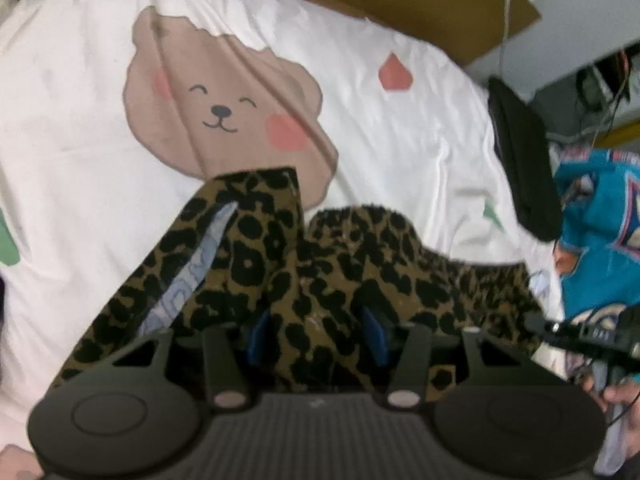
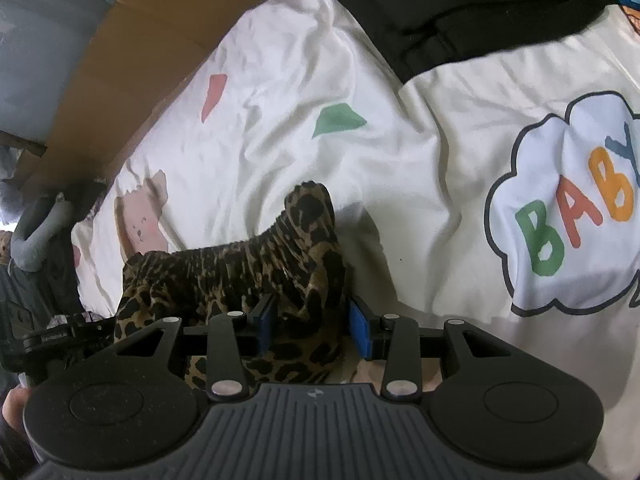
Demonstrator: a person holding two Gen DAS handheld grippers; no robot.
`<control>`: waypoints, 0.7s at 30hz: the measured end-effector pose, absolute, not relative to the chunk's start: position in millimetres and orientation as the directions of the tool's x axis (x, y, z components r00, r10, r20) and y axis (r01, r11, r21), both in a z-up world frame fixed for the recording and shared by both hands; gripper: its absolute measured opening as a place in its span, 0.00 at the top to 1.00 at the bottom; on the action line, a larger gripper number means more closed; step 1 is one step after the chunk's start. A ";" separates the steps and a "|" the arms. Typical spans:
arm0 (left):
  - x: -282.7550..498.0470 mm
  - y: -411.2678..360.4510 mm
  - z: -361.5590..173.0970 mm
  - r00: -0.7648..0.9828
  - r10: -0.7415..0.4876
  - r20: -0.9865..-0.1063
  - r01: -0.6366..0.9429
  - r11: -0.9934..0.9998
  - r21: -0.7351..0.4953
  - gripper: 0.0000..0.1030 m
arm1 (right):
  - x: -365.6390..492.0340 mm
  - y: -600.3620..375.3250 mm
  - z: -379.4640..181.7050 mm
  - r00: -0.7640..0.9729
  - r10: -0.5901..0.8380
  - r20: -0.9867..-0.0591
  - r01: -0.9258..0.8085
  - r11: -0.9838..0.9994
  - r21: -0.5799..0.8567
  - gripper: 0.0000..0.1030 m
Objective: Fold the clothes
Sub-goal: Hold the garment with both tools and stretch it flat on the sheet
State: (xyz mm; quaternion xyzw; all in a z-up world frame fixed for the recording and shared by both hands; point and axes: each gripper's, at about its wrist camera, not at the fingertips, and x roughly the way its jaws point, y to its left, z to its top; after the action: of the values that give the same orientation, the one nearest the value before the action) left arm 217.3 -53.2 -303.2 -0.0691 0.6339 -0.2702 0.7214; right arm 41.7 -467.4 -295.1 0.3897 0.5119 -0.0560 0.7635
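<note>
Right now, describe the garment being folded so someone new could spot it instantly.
Start from the white bedspread with the smiling cartoon bear print. Just below the bear, in front of both tools, lies a crumpled leopard-print garment. It is the only tan-and-black spotted piece; the folded black item is plain, and the teal jersey lies off to the side.

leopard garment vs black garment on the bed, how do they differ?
The leopard-print garment is tan with black spots; the black garment is plain. The leopard one lies bunched and rumpled just ahead of the camera; the black one lies flatter, folded, at the far edge. The leopard one has fabric between the hand-held gripper's blue pads; the black one is untouched. Both rest on the white printed bedcover.
</note>
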 end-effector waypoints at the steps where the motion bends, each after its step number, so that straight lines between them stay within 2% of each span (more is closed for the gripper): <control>1: 215.5 -53.3 -301.1 0.046 -0.484 -0.874 0.305 0.840 -0.449 0.63 | 42.3 -466.4 -295.6 0.464 0.317 -0.827 0.478 0.696 0.536 0.56; 3: 211.5 -53.5 -295.9 0.044 -0.489 -0.871 0.313 0.835 -0.453 0.79 | 44.0 -464.1 -295.3 0.455 0.321 -0.831 0.465 0.710 0.529 0.62; 4: 209.0 -53.7 -292.2 0.051 -0.485 -0.873 0.323 0.835 -0.446 0.89 | 44.9 -463.0 -295.1 0.450 0.323 -0.833 0.459 0.716 0.526 0.74; 5: 206.6 -53.8 -288.5 0.058 -0.481 -0.875 0.332 0.836 -0.438 0.89 | 45.7 -461.9 -294.1 0.447 0.323 -0.834 0.454 0.722 0.523 0.84; 7: 201.5 -53.7 -279.7 0.073 -0.487 -0.871 0.344 0.831 -0.436 0.92 | 46.0 -460.3 -290.7 0.448 0.315 -0.837 0.446 0.733 0.514 0.91; 10: 193.1 -53.8 -264.5 0.100 -0.500 -0.860 0.368 0.822 -0.435 0.95 | 45.0 -459.5 -283.6 0.458 0.295 -0.839 0.433 0.750 0.500 0.95; 17: 178.6 -54.2 -229.1 0.172 -0.510 -0.843 0.427 0.809 -0.403 0.97 | 46.3 -465.2 -254.4 0.512 0.255 -0.820 0.402 0.773 0.491 0.99; 21: 172.5 -50.5 -216.4 0.197 -0.506 -0.839 0.429 0.815 -0.390 0.98 | 48.9 -467.9 -223.0 0.585 0.226 -0.779 0.318 0.820 0.476 1.00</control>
State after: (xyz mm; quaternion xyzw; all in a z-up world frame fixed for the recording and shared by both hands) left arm 172.5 -50.5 -216.4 -0.0347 0.5566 -0.3024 0.7730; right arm 48.9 -467.9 -223.0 0.2990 0.4547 -0.0276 0.8385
